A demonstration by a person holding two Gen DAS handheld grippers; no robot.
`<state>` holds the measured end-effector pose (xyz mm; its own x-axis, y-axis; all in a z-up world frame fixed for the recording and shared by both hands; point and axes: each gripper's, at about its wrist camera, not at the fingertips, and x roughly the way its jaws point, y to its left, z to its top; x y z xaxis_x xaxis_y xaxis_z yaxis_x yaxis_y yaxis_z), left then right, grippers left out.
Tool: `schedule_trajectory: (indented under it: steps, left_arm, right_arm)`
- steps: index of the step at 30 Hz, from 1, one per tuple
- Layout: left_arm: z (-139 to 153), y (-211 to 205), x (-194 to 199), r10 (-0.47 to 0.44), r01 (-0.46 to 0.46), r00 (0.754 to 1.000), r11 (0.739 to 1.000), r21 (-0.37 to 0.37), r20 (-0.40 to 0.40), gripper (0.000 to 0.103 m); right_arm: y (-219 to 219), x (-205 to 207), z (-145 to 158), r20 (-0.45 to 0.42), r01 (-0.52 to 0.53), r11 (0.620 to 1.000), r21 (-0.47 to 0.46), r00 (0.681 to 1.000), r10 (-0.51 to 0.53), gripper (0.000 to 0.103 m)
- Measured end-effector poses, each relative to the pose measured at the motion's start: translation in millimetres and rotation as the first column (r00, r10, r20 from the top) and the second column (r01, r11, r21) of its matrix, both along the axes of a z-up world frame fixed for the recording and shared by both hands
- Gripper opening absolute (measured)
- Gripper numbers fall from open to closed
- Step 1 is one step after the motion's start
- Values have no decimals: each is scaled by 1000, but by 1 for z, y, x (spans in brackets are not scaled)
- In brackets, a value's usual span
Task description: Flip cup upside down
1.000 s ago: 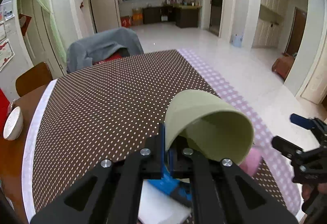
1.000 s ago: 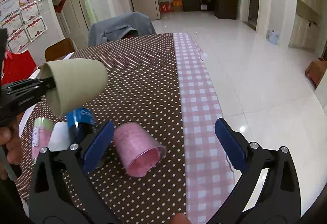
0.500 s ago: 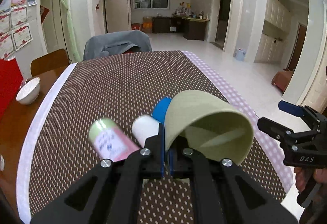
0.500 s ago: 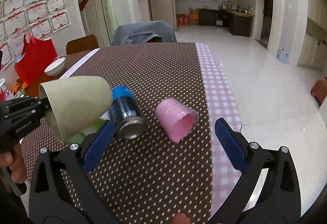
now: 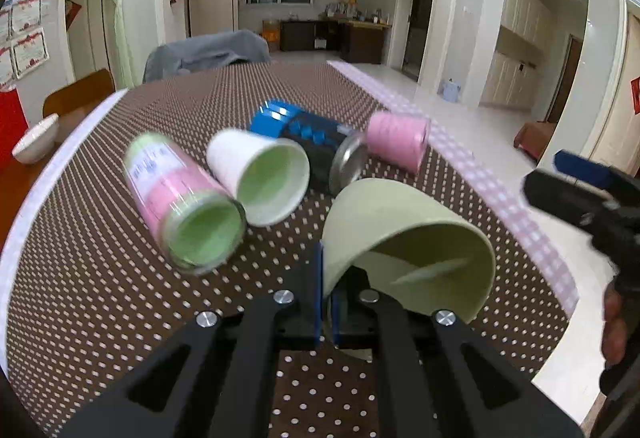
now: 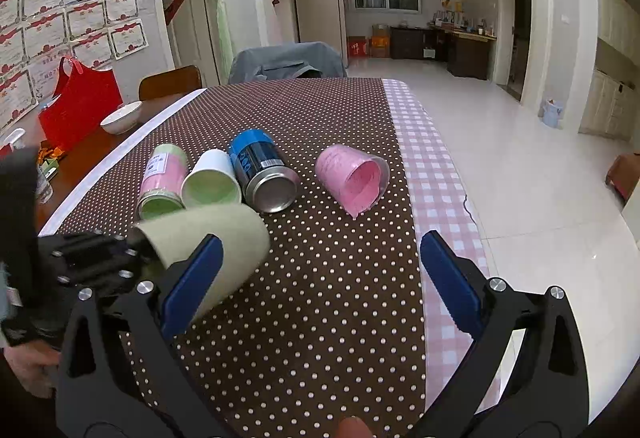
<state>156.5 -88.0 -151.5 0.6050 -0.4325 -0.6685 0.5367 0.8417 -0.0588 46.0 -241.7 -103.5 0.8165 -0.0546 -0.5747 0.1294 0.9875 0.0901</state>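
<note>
Left claw [image 5: 328, 292] clenched on the rim of the cup [image 5: 404, 238]; cup held above the worktop [image 6: 320, 278], tilted on its side, mouth toward the camera; flip judged partly done, not yet inverted or set down. Right claw [image 6: 320, 278] released, empty, just right of the cup. Four containers lie on their sides ahead of the claws, untouched.

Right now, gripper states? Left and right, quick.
Left gripper: shut on the beige cup, pinching its rim; cup tilted on its side.
Right gripper: open, holding nothing.
</note>
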Motion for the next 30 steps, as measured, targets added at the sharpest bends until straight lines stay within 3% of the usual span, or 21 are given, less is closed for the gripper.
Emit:
schedule_trajectory:
  steps: [3, 4, 5, 7, 14, 22, 30]
  left_arm:
    - [-6, 4, 1, -1, 1, 1000, 1000, -9, 15, 6]
    - [-6, 5, -1, 4, -4, 1000, 1000, -6, 23, 17]
    - [-4, 5, -4, 17, -17, 999, 1000, 5, 34, 50]
    - [-1, 9, -11, 44, -45, 997, 999, 17, 60, 87]
    - [7, 27, -23, 82, -84, 995, 996, 31, 50, 94]
    - [25, 50, -40, 140, -146, 987, 986, 79, 81, 94]
    - [41, 67, -54, 190, -197, 976, 978, 64, 105, 94]
  right_arm:
    - [3, -4, -3, -2, -3, 1000, -3, 1000, 3, 97]
    - [3, -5, -4, -2, -4, 1000, -3, 1000, 4, 97]
    - [4, -6, -4, -2, -5, 1000, -3, 1000, 5, 97]
    - [6, -7, -5, -1, -10, 1000, -3, 1000, 10, 97]
    - [14, -9, -4, -3, -33, 999, -13, 999, 33, 97]
    - [16, -12, 2, 4, -45, 999, -24, 999, 45, 97]
    - [19, -18, 6, 13, -69, 997, -28, 998, 69, 97]
